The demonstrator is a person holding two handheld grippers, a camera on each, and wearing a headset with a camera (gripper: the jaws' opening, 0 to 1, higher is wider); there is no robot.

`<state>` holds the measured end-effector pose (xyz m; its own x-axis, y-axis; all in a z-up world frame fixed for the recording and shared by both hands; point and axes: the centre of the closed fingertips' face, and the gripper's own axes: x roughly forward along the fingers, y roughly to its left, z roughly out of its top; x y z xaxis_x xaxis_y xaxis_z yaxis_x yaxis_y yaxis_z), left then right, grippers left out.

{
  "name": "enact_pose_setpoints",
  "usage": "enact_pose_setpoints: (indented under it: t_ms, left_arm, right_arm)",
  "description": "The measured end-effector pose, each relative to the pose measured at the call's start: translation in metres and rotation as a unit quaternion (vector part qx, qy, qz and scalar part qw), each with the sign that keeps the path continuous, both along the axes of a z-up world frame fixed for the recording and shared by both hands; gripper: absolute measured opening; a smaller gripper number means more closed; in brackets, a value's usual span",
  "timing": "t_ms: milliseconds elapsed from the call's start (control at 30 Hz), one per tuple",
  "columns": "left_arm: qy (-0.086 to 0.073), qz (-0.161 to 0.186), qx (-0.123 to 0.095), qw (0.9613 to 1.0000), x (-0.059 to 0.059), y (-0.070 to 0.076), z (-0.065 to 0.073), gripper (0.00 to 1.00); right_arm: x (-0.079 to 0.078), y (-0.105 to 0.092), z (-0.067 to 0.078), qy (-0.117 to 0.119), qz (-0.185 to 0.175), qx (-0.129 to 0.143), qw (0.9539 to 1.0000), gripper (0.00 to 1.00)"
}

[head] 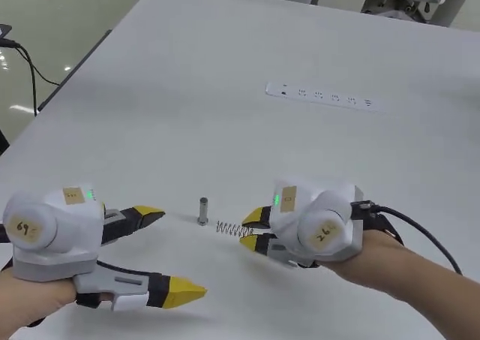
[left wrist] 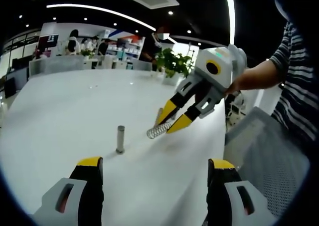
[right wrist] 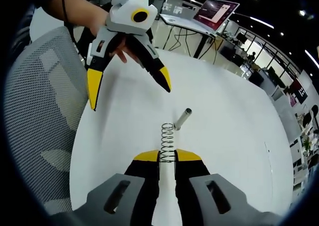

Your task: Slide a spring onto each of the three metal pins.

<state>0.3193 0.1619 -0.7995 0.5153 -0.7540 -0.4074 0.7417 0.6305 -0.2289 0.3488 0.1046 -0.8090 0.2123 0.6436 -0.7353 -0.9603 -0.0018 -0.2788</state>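
A short metal pin (head: 202,210) stands upright on the white table (head: 225,115), near the front edge and between the two grippers. The right gripper (head: 246,230) sits just right of it. Its yellow-tipped jaws are clenched on one end of a small coil spring (head: 234,228). The spring sticks out leftward from the jaw tips, and its free end stops just beside the base of the pin. Whether the two touch cannot be told.

In the right gripper view the spring (right wrist: 167,141) rises straight out between the nearly closed jaws of the right gripper (right wrist: 167,157). The pin (right wrist: 182,118) is just beyond its far end, a little to the right.

The left gripper (head: 180,251) is held at the near left, well apart from the pin. Its jaws are spread wide with nothing between them. The left gripper view shows the pin (left wrist: 120,138) ahead of the gaping jaws of the left gripper (left wrist: 155,163). There the right gripper (left wrist: 167,122) comes in from the right with the spring (left wrist: 157,130) hanging from its tips.

A white power strip (head: 322,96) lies farther back on the table, to the right. A black cable (head: 420,231) runs from the right gripper over the person's forearm.
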Motion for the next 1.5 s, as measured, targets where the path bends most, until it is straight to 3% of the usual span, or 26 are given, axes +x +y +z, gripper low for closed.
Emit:
enact_pose_setpoints:
  t_ms: [400,467,500,533,667,933,1000,1300,1500]
  left_arm:
    - [0.004,-0.026,-0.004,0.9997,0.000,-0.008,0.002,0.76]
    - [0.010,-0.040,-0.012,0.9991,-0.003,-0.013,0.005,0.72]
    - [0.023,-0.049,-0.029,0.9981,-0.007,-0.019,0.007,0.71]
    - [0.026,-0.047,-0.028,0.9982,-0.006,-0.019,0.006,0.70]
    - [0.015,-0.066,-0.018,0.9976,-0.008,-0.022,0.005,0.59]
    - [0.015,-0.105,-0.034,0.9938,-0.008,-0.034,0.008,0.39]
    - [-0.001,-0.110,-0.036,0.9932,-0.004,-0.037,0.011,0.38]
    - [-0.014,-0.143,-0.036,0.9889,0.003,-0.058,0.015,0.29]
    - [-0.020,-0.170,-0.032,0.9847,-0.001,-0.071,0.015,0.20]
  right_arm:
    - [-0.009,-0.019,0.005,0.005,0.003,0.003,1.0000,0.08]
    - [-0.012,-0.023,0.003,0.007,0.005,0.001,1.0000,0.08]
    - [-0.013,-0.024,0.003,0.009,0.005,0.002,0.9999,0.08]
    - [-0.014,-0.024,0.003,0.011,0.005,0.003,0.9999,0.08]
    - [-0.021,-0.024,0.002,0.019,0.012,0.005,0.9997,0.08]
    - [-0.027,-0.023,0.005,0.021,0.021,0.007,0.9996,0.08]
    - [-0.029,-0.023,0.008,0.020,0.023,0.007,0.9995,0.08]
    - [-0.034,-0.022,0.012,0.019,0.027,0.009,0.9994,0.08]
    - [-0.035,-0.022,0.014,0.021,0.026,0.014,0.9993,0.08]
